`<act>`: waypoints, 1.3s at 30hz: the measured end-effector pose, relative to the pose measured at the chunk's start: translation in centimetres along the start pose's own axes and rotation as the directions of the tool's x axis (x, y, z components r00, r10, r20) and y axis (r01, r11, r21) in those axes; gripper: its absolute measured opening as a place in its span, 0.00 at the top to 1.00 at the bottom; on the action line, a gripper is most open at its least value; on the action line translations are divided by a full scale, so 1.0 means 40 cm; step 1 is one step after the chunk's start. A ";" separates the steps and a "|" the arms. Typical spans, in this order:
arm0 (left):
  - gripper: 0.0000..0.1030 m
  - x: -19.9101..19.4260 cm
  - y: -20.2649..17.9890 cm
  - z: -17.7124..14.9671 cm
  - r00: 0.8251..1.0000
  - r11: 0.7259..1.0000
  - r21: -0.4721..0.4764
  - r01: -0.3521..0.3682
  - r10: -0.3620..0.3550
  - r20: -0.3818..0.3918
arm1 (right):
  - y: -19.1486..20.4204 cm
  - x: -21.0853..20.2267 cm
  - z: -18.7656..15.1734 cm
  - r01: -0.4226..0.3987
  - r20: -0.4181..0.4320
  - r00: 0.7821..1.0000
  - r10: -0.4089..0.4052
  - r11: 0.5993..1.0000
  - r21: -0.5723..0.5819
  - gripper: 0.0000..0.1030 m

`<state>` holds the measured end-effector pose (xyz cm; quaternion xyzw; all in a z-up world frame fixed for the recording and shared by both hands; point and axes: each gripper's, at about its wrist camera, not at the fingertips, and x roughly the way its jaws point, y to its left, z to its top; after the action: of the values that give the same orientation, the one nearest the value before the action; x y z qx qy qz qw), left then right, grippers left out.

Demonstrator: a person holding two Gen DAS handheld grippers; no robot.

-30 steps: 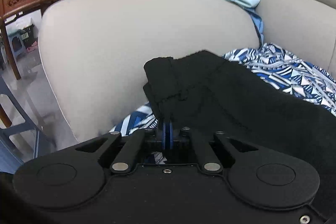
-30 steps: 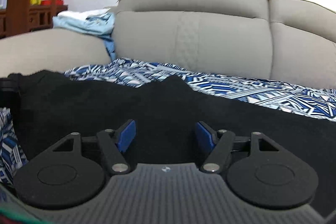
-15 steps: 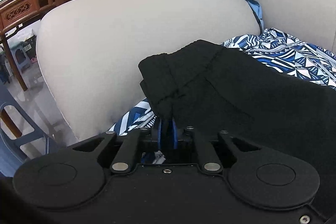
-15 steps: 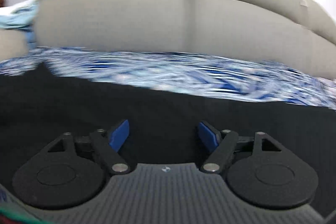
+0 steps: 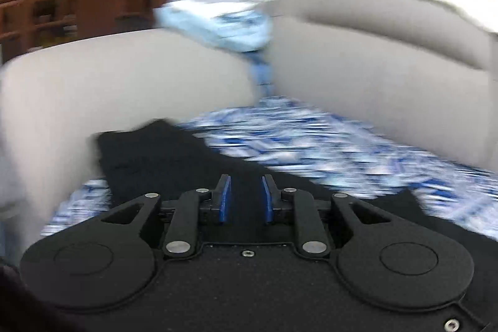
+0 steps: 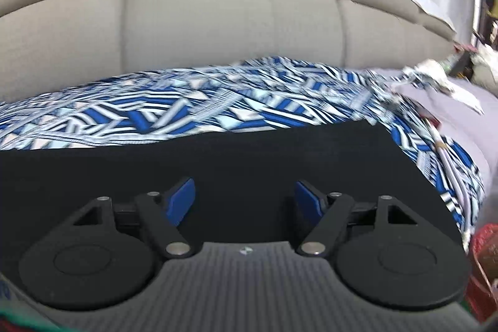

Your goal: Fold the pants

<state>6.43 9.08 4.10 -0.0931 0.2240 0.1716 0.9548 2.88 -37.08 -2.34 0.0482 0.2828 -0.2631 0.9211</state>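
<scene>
The black pants (image 5: pixel 149 154) lie flat on a blue and white patterned cover (image 5: pixel 311 145) on the sofa seat. In the left wrist view my left gripper (image 5: pixel 246 195) is open and empty, just above the black cloth near its waist end by the armrest. The view is blurred by motion. In the right wrist view the pants (image 6: pixel 218 164) stretch across the frame, with a straight end at the right. My right gripper (image 6: pixel 246 201) is wide open and empty, low over the cloth.
The grey sofa armrest (image 5: pixel 109 89) stands left of the pants and the backrest (image 6: pixel 202 21) behind them. A light blue garment (image 5: pixel 218 27) lies on top of the armrest. Wooden furniture (image 5: pixel 77 5) stands behind. Clutter (image 6: pixel 435 77) lies at the sofa's right end.
My left gripper has opened and let go of the waist of the pants, which now lies flat. Both grippers have swung to the right.
</scene>
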 end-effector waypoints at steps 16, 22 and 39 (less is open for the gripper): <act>0.86 0.109 -0.293 -0.103 0.970 0.965 0.196 0.173 -0.132 -0.205 | -0.197 0.102 0.050 0.055 -0.076 0.996 -0.040 0.979 0.198 0.31; 0.86 0.163 -0.308 -0.085 0.980 0.970 0.212 0.119 -0.081 -0.180 | -0.208 0.154 0.082 0.032 -0.070 0.997 -0.020 0.983 0.179 0.32; 0.85 0.203 -0.330 -0.087 0.994 0.973 0.225 0.052 -0.028 -0.109 | -0.224 0.188 0.108 -0.011 -0.056 0.998 0.020 0.988 0.155 0.34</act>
<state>16.77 -1.69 -1.38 0.0036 0.2901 0.1205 0.9494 5.73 -49.22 -2.29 0.1292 0.2876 -0.2755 0.9082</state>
